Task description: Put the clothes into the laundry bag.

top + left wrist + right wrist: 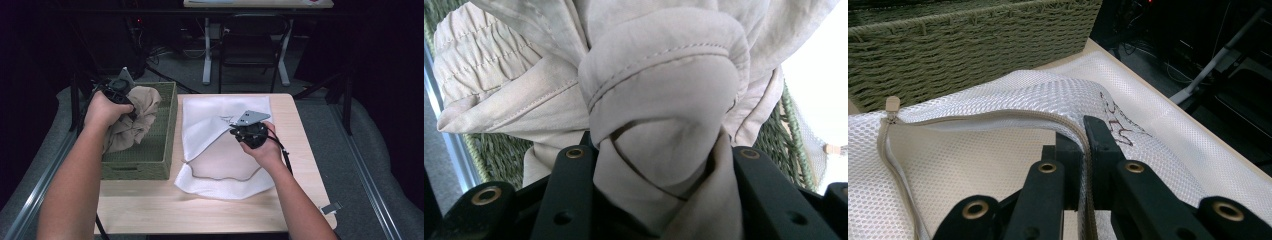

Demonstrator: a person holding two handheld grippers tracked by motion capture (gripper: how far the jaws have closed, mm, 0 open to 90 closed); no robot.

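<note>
My left gripper (121, 95) clamps the beige garment (659, 100) above the basket (167, 131); my right gripper (1084, 145) pinches the mesh bag's (1158, 150) zipper edge, holding its mouth open for loading.

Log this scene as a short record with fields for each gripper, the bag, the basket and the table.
left gripper: shut on beige garment, lifted over the basket
right gripper: shut on zipper edge of white mesh bag, holding it open
woven green basket: left of the bag
table: light wood
</note>
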